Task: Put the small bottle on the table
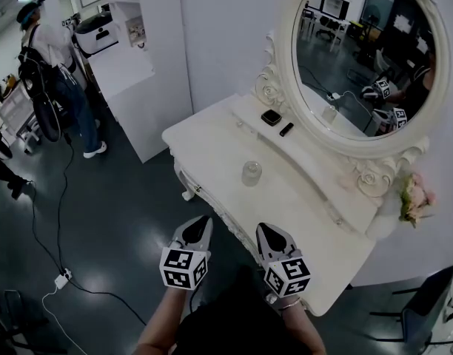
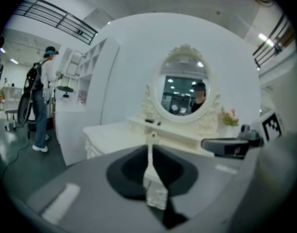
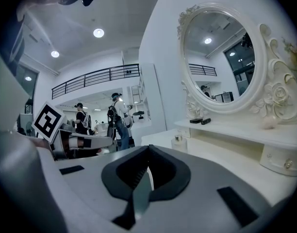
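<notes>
A small clear glass bottle [image 1: 251, 172] stands upright on the white dressing table [image 1: 212, 150], near the middle of its top; the right gripper view shows the bottle [image 3: 179, 141] ahead on the tabletop. Both grippers hang in front of the table's near edge, well short of the bottle. My left gripper [image 1: 200, 221] is shut with nothing in it, and its jaws meet in a closed line [image 2: 149, 152]. Beside it my right gripper [image 1: 264, 230] is also shut and empty, its jaws pressed together [image 3: 147, 153].
An oval mirror [image 1: 367, 50] in an ornate white frame backs the table. A black box [image 1: 271, 117] and a small black item [image 1: 286, 129] lie on the raised shelf. Pink flowers [image 1: 415, 194] sit at the right. A person [image 1: 52, 58] stands far left; cables and a power strip [image 1: 62, 279] lie on the floor.
</notes>
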Demonstrator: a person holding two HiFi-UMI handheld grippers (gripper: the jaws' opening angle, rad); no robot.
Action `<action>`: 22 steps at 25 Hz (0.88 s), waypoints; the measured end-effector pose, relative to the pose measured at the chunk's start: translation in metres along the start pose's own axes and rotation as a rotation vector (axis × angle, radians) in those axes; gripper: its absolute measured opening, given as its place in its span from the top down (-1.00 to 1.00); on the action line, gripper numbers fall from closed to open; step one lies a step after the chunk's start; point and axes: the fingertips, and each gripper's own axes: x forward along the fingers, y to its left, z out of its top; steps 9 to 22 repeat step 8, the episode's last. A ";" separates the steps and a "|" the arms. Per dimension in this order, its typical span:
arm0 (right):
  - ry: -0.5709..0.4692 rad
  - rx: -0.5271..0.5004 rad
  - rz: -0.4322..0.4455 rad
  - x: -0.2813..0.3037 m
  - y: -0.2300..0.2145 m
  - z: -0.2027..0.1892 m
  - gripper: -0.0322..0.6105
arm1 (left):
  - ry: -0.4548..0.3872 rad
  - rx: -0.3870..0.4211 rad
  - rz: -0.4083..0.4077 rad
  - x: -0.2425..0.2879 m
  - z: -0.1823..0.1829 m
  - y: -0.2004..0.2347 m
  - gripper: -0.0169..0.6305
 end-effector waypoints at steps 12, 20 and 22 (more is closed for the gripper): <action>-0.001 -0.007 0.011 -0.001 0.010 -0.001 0.89 | 0.008 0.007 0.002 -0.008 -0.005 0.001 0.85; -0.001 -0.007 0.011 -0.001 0.010 -0.001 0.89 | 0.008 0.007 0.002 -0.008 -0.005 0.001 0.85; -0.001 -0.007 0.011 -0.001 0.010 -0.001 0.89 | 0.008 0.007 0.002 -0.008 -0.005 0.001 0.85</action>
